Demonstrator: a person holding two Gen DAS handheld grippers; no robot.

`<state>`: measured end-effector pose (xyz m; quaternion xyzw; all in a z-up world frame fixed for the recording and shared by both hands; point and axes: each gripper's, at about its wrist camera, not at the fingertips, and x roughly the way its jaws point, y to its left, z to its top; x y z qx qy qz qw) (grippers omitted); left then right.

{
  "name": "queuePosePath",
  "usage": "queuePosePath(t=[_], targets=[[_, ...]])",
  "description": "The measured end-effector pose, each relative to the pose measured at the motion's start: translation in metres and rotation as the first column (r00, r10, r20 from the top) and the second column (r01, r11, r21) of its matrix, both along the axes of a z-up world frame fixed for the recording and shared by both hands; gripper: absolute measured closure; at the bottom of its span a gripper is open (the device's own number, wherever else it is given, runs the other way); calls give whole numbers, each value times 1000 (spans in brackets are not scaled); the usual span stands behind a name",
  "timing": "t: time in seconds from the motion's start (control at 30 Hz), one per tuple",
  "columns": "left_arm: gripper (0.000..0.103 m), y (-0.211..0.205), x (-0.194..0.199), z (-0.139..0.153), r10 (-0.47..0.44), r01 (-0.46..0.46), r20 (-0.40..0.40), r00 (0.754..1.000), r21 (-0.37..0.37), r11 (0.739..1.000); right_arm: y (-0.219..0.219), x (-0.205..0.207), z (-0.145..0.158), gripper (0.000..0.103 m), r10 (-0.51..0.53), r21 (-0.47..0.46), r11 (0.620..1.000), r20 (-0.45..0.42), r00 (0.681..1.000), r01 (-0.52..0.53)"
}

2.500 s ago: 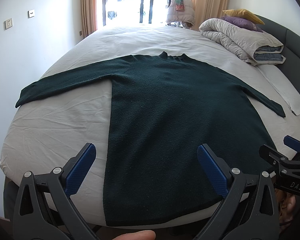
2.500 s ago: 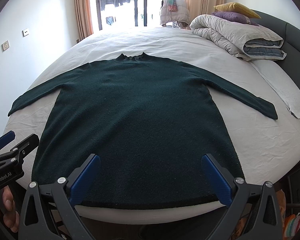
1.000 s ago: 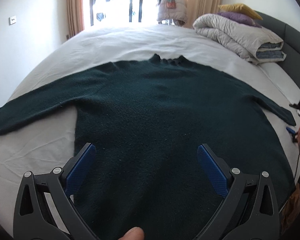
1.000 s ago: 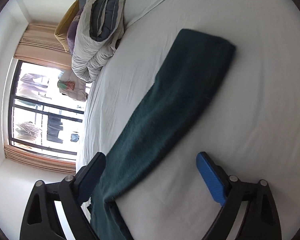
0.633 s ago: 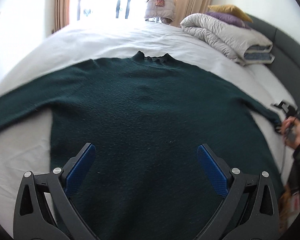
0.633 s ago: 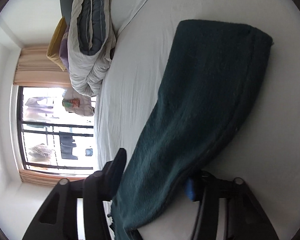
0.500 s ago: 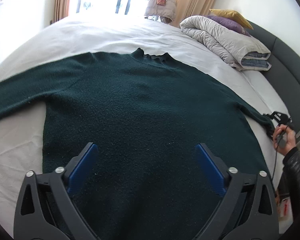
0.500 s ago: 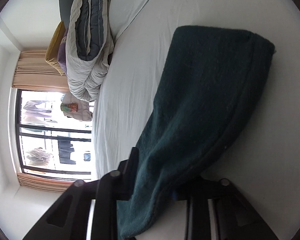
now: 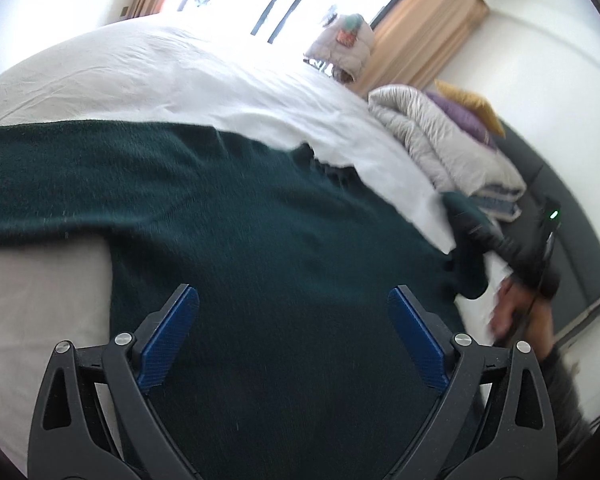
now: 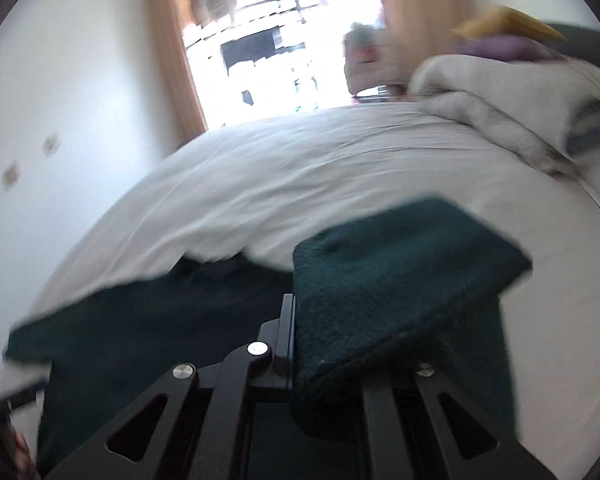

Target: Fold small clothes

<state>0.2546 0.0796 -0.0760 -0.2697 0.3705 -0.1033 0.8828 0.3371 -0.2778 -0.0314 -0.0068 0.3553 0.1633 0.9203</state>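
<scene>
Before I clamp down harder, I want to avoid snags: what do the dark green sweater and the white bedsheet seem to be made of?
The dark green sweater looks like a thick knit, perhaps wool or a fleecy blend: matte, fuzzy nap, with pale lint specks. The white bedsheet looks like a thin woven fabric, maybe cotton: smooth, matte, with fine creases. Blur hides the weave of both.

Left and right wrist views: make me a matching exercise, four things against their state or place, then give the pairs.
Things:
1. left gripper
2. right gripper
3. sweater sleeve end
4. folded duvet

States or places:
A. lifted off the sheet, pinched in jaws
B. jaws wide apart above the sweater body, holding nothing
C. lying at the head end of the bed, under two pillows
D. jaws closing on dark green knit

Pairs: 1-B, 2-D, 3-A, 4-C
</scene>
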Motion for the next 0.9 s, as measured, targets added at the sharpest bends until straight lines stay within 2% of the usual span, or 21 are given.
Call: queuePosePath(t=[0.03,0.1,0.17,0.3,0.4,0.53,0.77,0.9], targets=[[6,6,7,0,0,0,0,1000,-37,999,33,-3,-13,96,56,-102,993,-3,998,-56],[6,12,18,-1,-4,3,-6,1000,-92,996,89,-13,-48,96,131,-353,928,16,991,-117],[5,13,31,-2,-22,21,-12,1000,-129,991,111,-22,-73,96,169,-434,888,0,986,-153],[5,2,64,-15,-72,61,-52,996,-181,982,110,-27,-81,96,168,-442,885,9,986,-146],[5,-1,81,-31,-77,45,-113,991,-257,965,105,-30,-74,96,150,-422,898,37,988,-120],[5,-9,88,-37,-74,33,-133,988,-291,956,111,-28,-69,96,139,-398,912,65,988,-102],[4,-24,96,-47,-104,9,-190,976,-446,895,107,-17,-54,95,102,-284,955,53,993,-83],[4,-28,103,-53,-90,-37,-224,970,-507,861,108,-16,-48,95,106,-267,960,60,993,-86]])
